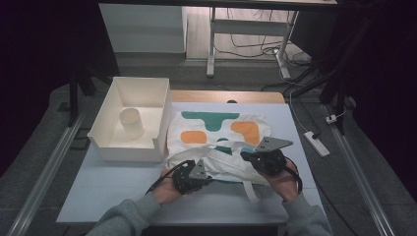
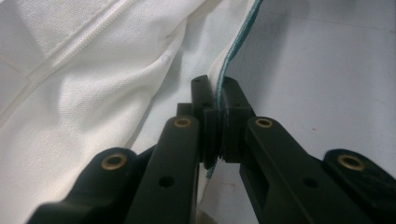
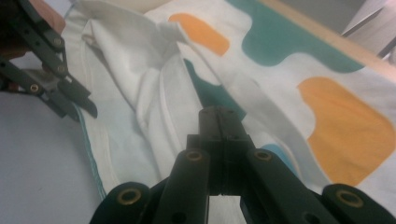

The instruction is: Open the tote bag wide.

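Cloth bag (image 1: 216, 142), white, printed with green and orange blobs. It lies flat on the pale blue table (image 1: 113, 187), just right of the cream bin (image 1: 110, 147), its left edge nearly touching the bin's right wall. The printed part sits on the far half of the bag; the near half is plain white, folded and creased, with a white strap (image 1: 251, 189) trailing off the near edge toward the person.

Left gripper (image 1: 193, 178) at the bag's near-left corner, well short of the bin's near wall. In the left gripper view its jaws are clenched on the teal-piped hem (image 2: 233, 51) of the bag (image 2: 93, 93): the hem runs straight down between the two pads and comes out below them. Bare table (image 2: 327, 70) lies to the right of the hem.

Right gripper (image 1: 265, 158) at the bag's near-right part, on the side away from the bin. In the right gripper view its jaws are pressed together over a white fold of the bag (image 3: 159, 98), with no gap between the pads; the tips sit at the cloth, but whether any cloth is caught between them I cannot tell. The left gripper (image 3: 81, 105) shows at that view's left edge, at the hem.

Inside the bin, a cream cup (image 1: 132, 123) stands upright, near its middle.
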`<state>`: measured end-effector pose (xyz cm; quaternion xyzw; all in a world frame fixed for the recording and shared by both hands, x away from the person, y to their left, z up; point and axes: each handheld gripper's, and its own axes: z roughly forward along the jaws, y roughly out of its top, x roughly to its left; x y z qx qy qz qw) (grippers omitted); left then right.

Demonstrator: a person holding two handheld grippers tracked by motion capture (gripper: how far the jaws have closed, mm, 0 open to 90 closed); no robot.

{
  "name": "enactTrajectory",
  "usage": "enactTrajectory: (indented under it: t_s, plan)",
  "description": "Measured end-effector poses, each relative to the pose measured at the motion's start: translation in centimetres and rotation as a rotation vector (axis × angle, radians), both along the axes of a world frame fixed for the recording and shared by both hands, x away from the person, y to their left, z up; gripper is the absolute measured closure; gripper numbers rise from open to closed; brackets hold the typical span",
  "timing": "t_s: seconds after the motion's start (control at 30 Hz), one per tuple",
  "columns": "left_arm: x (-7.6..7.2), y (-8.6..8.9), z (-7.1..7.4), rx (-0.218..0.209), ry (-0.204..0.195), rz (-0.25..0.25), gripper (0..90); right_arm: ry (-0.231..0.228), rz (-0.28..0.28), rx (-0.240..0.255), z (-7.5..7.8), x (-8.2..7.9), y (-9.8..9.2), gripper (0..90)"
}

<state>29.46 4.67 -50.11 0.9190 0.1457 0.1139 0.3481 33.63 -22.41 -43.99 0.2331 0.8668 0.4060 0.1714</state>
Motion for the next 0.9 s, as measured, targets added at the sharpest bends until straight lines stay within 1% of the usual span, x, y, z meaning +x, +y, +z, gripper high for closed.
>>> enactTrajectory:
  t_s: [0.07,0.17,0.2,0.23,0.37,0.47,0.57,0.63,0.67,0.73,0.83,0.9]
  plan:
    - [0.0,0.0,0.0,0.0,0.001,-0.002,86.9,0.031,0.009,-0.01,-0.5,0.3,0.2,76.6]
    - [0.0,0.0,0.0,-0.003,0.002,-0.006,86.8,0.056,0.031,-0.031,-1.3,0.4,0.8,67.9]
    - [0.0,0.1,0.0,-0.008,0.004,-0.007,86.9,0.06,0.037,-0.035,-1.5,0.4,1.0,63.4]
    - [0.0,0.1,0.0,-0.01,0.005,-0.012,86.9,0.053,0.033,-0.043,-1.6,0.4,1.2,59.3]
    - [-0.4,0.2,0.2,-0.017,-0.001,-0.04,87.0,0.029,0.03,-0.083,-2.0,0.3,2.2,48.8]
    - [-0.8,0.3,0.3,-0.021,0.004,-0.062,87.0,0.05,0.045,-0.107,-2.5,0.8,2.7,44.6]
    - [-0.9,0.4,0.2,-0.02,0.011,-0.07,87.0,0.103,0.069,-0.131,-3.3,1.3,3.3,43.7]
    - [-0.9,0.4,0.2,-0.016,0.012,-0.072,87.0,0.141,0.088,-0.138,-3.9,1.4,3.6,45.0]
    - [-0.9,0.4,0.1,-0.015,0.013,-0.074,87.1,0.15,0.094,-0.145,-4.1,1.4,3.8,46.4]
    - [-0.9,0.4,0.1,-0.013,0.014,-0.077,87.0,0.161,0.104,-0.158,-4.5,1.3,3.9,52.0]
    - [-0.9,0.4,0.0,-0.015,0.016,-0.077,87.0,0.194,0.123,-0.168,-4.9,1.3,4.1,61.9]
    - [-0.9,0.5,0.1,-0.017,0.022,-0.077,87.0,0.203,0.14,-0.173,-4.8,1.2,4.1,72.5]
